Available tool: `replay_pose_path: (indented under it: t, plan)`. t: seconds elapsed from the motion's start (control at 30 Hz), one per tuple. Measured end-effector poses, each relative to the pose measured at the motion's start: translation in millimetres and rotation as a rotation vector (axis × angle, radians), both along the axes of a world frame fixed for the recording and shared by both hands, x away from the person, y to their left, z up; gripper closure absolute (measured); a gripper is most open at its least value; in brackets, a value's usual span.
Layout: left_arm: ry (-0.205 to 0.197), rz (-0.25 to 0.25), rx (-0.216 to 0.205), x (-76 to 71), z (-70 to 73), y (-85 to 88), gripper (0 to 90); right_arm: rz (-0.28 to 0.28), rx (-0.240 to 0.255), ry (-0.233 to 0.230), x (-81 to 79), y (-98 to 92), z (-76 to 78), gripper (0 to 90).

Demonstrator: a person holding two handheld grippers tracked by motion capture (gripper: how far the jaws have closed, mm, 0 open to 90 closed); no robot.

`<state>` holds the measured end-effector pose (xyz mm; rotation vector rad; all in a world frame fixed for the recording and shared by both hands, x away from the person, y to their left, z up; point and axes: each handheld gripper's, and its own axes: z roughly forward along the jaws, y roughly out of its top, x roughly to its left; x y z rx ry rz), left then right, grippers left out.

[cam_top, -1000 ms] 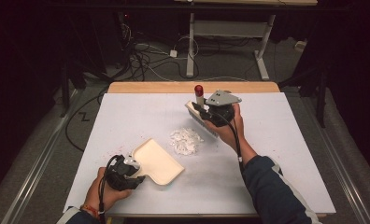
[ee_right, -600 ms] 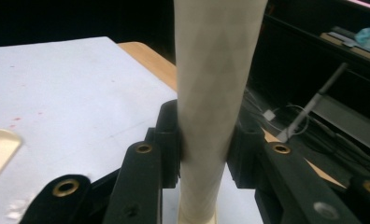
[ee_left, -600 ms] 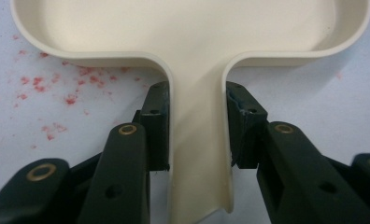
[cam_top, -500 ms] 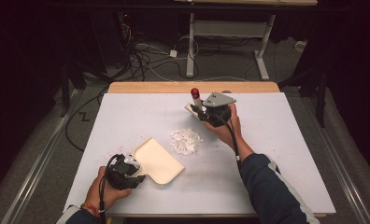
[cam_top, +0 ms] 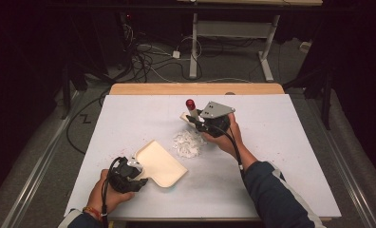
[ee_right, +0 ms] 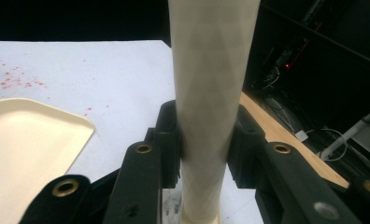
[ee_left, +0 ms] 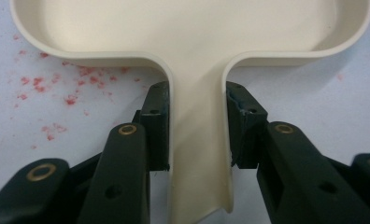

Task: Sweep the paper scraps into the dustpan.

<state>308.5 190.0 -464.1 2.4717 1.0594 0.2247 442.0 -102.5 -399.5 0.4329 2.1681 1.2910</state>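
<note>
Near the white paper scraps (cam_top: 187, 144) mid-table, the left gripper (ee_left: 195, 123) pinches a cream dustpan's (cam_top: 160, 164) handle just left of them; the right gripper (ee_right: 204, 140), just behind them, clamps a cream brush handle (ee_right: 210, 93) with a red tip.

Cream dustpan (cam_top: 160, 164) flat on table; white scraps (cam_top: 187, 144) beside; brush (cam_top: 192, 110), perhaps, upright.

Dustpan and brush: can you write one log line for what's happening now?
left gripper: shut on dustpan handle | right gripper: shut on brush handle | white scraps: piled between, on table
</note>
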Motion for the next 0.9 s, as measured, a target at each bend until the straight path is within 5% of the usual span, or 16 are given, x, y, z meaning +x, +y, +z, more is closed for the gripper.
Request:
replay_pose_path:
  t: [0.37, 0.9]
  plan:
    - [0.027, 0.014, 0.038, 4.3, 5.4, -7.6, 63.3, 0.030, 0.079, 0.018, -3.1, -1.0, 0.6, 70.6]
    - [0.061, 0.001, 0.089, 18.2, 9.2, -13.1, 63.2, 0.069, 0.115, 0.038, -14.7, 10.8, -3.0, 70.5]
